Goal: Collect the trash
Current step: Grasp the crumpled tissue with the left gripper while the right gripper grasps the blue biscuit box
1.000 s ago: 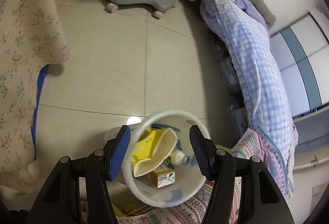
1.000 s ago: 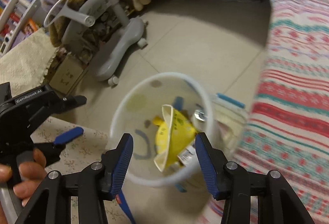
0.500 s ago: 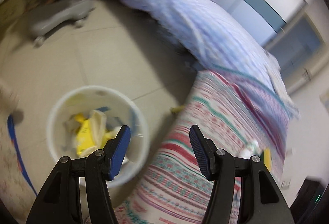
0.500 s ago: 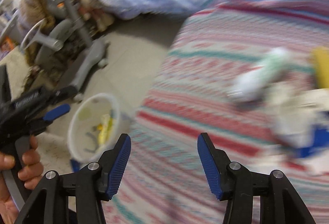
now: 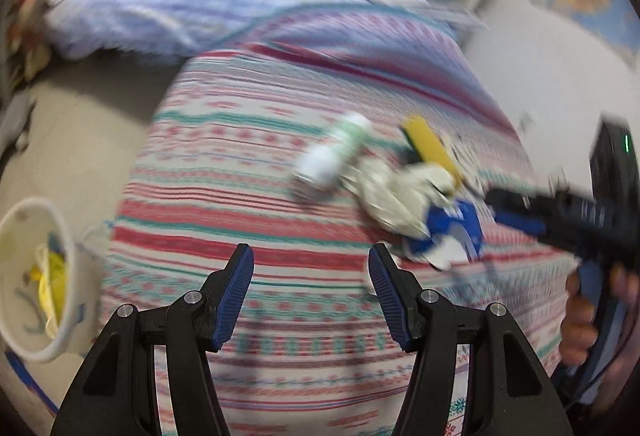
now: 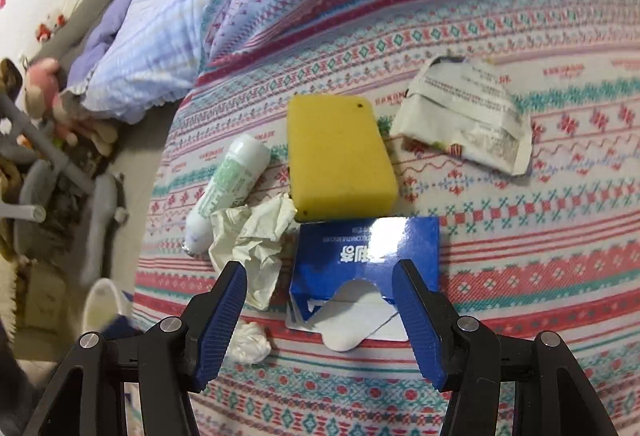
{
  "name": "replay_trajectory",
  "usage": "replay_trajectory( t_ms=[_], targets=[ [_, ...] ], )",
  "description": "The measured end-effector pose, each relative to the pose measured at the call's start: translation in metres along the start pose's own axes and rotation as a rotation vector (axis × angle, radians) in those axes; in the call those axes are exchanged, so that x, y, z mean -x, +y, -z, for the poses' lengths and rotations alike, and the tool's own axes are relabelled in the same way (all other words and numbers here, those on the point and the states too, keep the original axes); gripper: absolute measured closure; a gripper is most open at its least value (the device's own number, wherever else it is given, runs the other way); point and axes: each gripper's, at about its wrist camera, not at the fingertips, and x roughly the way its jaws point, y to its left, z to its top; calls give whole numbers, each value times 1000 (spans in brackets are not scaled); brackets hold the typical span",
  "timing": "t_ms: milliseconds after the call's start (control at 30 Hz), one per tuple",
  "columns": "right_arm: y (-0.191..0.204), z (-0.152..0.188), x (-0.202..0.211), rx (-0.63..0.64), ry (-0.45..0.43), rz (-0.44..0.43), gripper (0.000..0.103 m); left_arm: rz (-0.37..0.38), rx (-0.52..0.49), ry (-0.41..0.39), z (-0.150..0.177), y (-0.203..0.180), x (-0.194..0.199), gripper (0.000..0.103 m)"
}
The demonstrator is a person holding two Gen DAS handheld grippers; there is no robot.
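Right wrist view is the clear one: the right tongs [image 6: 320, 304] are spread wide with nothing between them, hovering right over a torn blue carton [image 6: 368, 256] lying on the bed [image 6: 540, 203] with its patterned red-and-teal cover. Just past the carton sits a yellow sponge [image 6: 340, 163], touching or nearly touching its far edge. Left of the sponge there's a white-and-green tube [image 6: 228, 187] lying on a slant, and a crumpled tissue [image 6: 256, 240] bunched up against the tube's lower end and the carton's left side. A smaller white wad [image 6: 250, 346] is down by the left blue pad. Off to the right of the sponge, well apart from the rest, a torn paper wrapper [image 6: 464, 115] lies flat.

Left wrist view is pretty blurry. The left tongs [image 5: 311, 292] are also released and empty, over bare bedcover, with the same trash pile further ahead and to the right. The white trash bin [image 5: 60, 332] stands on the floor [image 5: 68, 123] at the left edge, beside the bed, with yellow packaging inside. A hand [image 5: 588, 320] grips the other tool at the far right.
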Motion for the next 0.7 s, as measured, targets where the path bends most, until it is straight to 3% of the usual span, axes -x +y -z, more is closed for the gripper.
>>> replay_trajectory(
  t_ms=[300,367,400,500,700],
  targets=[
    [6,-5,1,-3,-9,-14,38,-67,-106,90,10,-48,-60,42],
    [-2,-8,2,-16,-13,-4,38,-43,-99,103,11,-46,-66,77],
    [-6,-9,2,-23,-15,3,38,-17,-91,99,10,-45,-64,82],
    [-15,-11,0,-28,-14,51,38,-28,-77,86,7,-39,-55,84],
    [-18,-3,-26,17,76,162,38,-7,10,81,4,-18,-45,84]
  ],
)
